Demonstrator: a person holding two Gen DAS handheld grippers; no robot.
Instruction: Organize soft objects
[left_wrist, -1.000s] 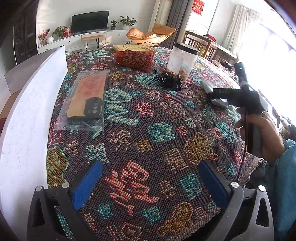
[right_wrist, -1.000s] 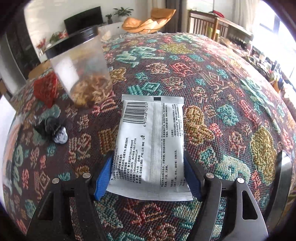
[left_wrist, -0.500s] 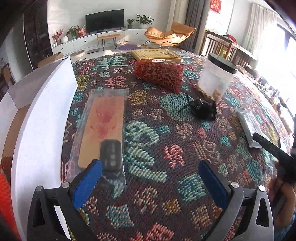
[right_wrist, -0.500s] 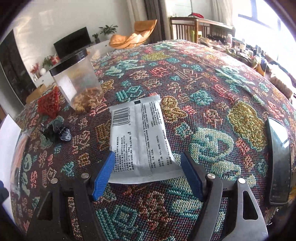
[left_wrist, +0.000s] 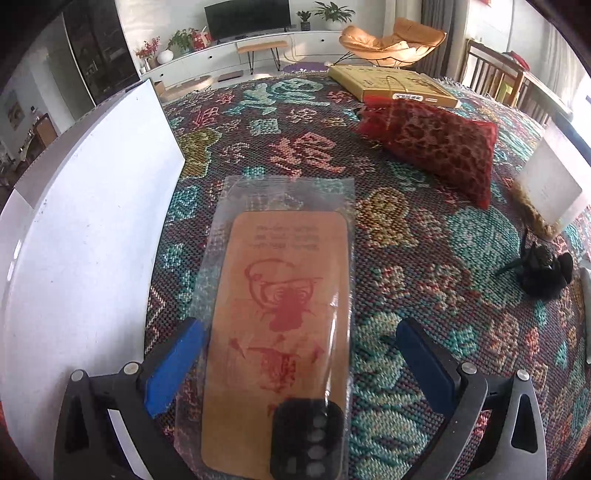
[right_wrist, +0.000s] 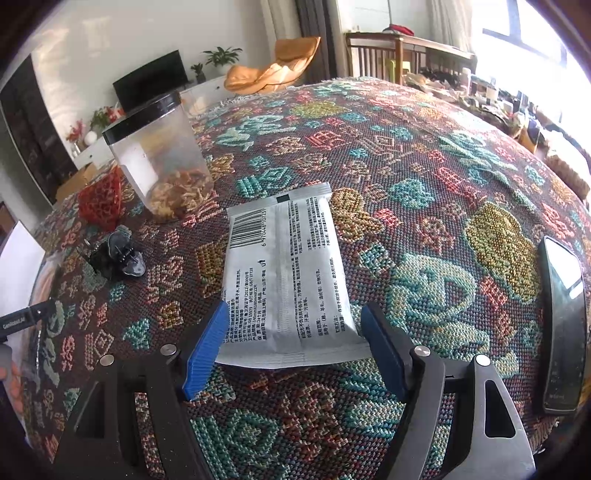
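Observation:
An orange phone case in a clear plastic sleeve (left_wrist: 284, 314) lies flat on the patterned tablecloth. My left gripper (left_wrist: 299, 365) is open and straddles its near end; the blue pads stand apart from it. A white wet-wipe packet (right_wrist: 284, 273) lies printed side up. My right gripper (right_wrist: 293, 350) is open, its pads on either side of the packet's near end, with small gaps. A red leopard-print pouch (left_wrist: 432, 146) lies beyond the sleeve and also shows in the right wrist view (right_wrist: 101, 199).
A white board (left_wrist: 81, 236) stands along the table's left edge. A clear jar with a black lid (right_wrist: 159, 162), a black hair clip (right_wrist: 116, 254), a yellow flat box (left_wrist: 391, 83) and a dark phone (right_wrist: 563, 325) lie on the cloth.
My left gripper has moved forward and left over the sleeved phone case, which now lies between its pads. My right gripper has drawn back slightly from the packet and stays open.

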